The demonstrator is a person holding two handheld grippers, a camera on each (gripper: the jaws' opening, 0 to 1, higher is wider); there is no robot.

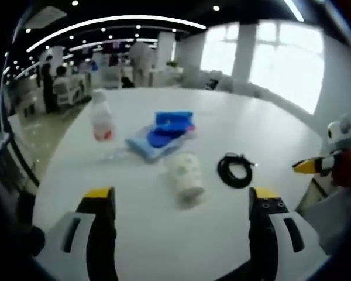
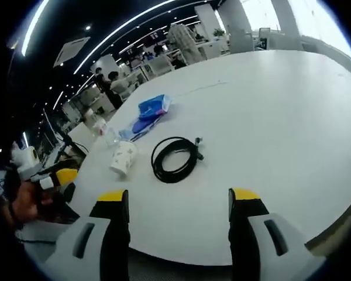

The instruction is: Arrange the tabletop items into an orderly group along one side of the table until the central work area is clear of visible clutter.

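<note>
On the white table [image 1: 269, 134] lie a tipped paper cup [image 1: 186, 173], a coiled black cable [image 1: 235, 170], a blue packet on a clear bag [image 1: 164, 130] and a small upright bottle [image 1: 102, 117]. My left gripper [image 1: 182, 202] is open just short of the cup, nothing between its jaws. The right gripper [image 1: 316, 165] shows at the right edge of the left gripper view. In the right gripper view my right gripper [image 2: 179, 202] is open before the cable [image 2: 175, 157], with the cup [image 2: 123, 158], blue packet [image 2: 152, 108] and bottle [image 2: 99, 124] beyond to the left. The left gripper [image 2: 58, 175] enters at the left.
The table's near edge [image 2: 234, 257] runs just under the right gripper. A broad bare stretch of tabletop [image 2: 281, 105] lies to the right of the items. Desks and people [image 1: 52, 82] fill the room beyond the far edge.
</note>
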